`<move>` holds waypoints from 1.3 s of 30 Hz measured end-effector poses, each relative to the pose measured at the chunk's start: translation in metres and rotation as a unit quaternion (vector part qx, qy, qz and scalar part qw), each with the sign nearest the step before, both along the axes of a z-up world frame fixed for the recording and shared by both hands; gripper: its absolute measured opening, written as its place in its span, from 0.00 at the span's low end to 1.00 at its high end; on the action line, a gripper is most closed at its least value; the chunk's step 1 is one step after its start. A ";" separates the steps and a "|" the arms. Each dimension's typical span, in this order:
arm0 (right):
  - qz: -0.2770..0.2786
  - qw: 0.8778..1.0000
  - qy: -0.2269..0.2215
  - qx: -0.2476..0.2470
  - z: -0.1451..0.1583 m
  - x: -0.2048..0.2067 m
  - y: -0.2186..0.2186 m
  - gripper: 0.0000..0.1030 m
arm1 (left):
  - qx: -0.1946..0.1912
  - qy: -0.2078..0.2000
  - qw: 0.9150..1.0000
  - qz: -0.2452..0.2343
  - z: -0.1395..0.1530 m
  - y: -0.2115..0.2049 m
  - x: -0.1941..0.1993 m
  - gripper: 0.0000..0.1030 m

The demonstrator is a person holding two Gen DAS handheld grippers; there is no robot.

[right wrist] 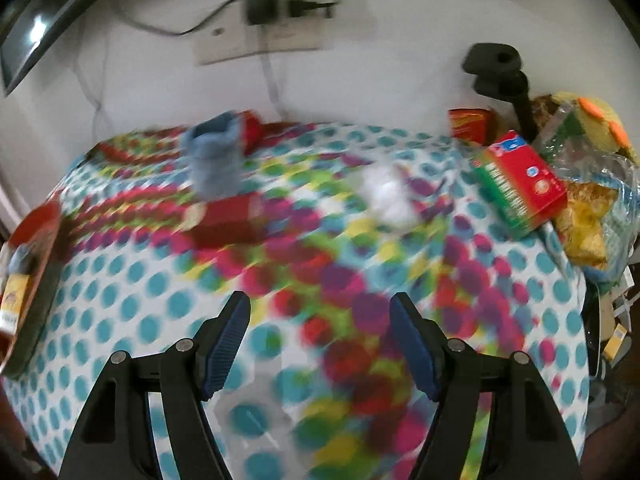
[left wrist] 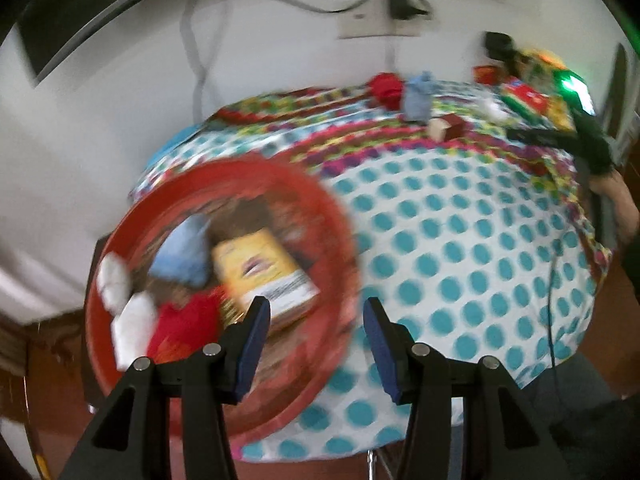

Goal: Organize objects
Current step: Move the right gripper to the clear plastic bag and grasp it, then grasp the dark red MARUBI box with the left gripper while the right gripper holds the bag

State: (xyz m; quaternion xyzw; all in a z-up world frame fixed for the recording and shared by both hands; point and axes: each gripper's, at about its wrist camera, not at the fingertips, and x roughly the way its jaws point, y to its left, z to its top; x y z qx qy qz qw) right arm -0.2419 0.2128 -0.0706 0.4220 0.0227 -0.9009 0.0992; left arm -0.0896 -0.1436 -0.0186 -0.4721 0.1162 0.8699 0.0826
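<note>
1. White wall with a socket plate (right wrist: 260, 40) backs a table under a polka-dot cloth (left wrist: 460, 248).
2. Red tray (left wrist: 320, 216), lower left of the left view, is the collection spot: yellow box (left wrist: 264, 276), blue cloth and white pieces already inside.
3. Unsorted near the wall: blue sock (right wrist: 214, 160), dark red box (right wrist: 228, 222), white wad (right wrist: 390, 196), red-green carton (right wrist: 520, 184).
4. Left gripper (left wrist: 316, 320) and right gripper (right wrist: 320, 320): both wide open, holding nothing.

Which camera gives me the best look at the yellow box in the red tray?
The left wrist view. There the yellow box lies face-up in the red tray, nearly whole, just ahead of the open left gripper, though blurred. The right wrist view catches only a sliver of the box at its far left edge.
</note>
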 end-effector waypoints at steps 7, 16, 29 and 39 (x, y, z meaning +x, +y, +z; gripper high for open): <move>-0.005 1.000 0.007 0.011 -0.003 -0.061 0.007 0.66 | 0.002 -0.031 0.996 -0.082 -0.014 0.077 -0.055 0.48; 0.003 1.000 -0.028 0.013 -0.029 -0.102 0.001 0.53 | 0.002 -0.103 0.978 -0.183 -0.044 0.160 -0.141 0.48; 0.011 0.997 -0.015 -0.069 -0.032 -0.033 0.020 0.33 | -0.031 -0.069 0.966 -0.246 -0.058 0.221 -0.210 0.48; 0.016 0.997 -0.018 -0.074 -0.034 -0.032 0.018 0.36 | -0.036 -0.109 0.963 -0.246 -0.083 0.239 -0.239 0.49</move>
